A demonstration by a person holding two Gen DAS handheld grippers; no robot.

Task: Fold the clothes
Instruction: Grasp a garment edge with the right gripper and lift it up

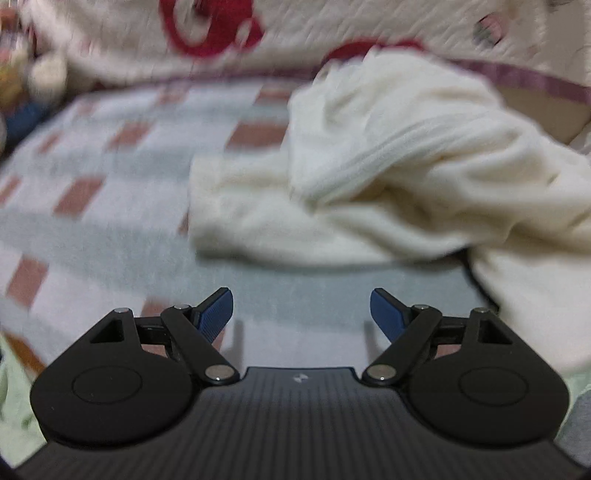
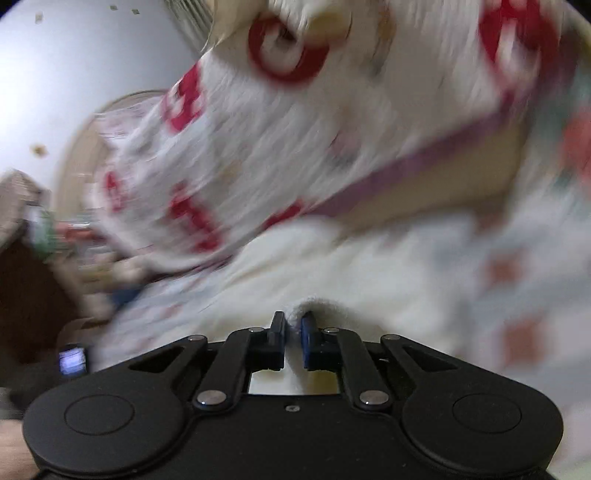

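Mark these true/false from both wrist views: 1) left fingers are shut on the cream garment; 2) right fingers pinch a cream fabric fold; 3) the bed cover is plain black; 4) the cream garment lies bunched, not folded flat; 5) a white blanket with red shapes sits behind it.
1) False. The left gripper is open with nothing between its fingers; the cream garment lies ahead of it.
2) True. The right gripper is shut on a fold of the garment.
3) False. The bed cover is pale with reddish squares.
4) True.
5) True: the blanket.
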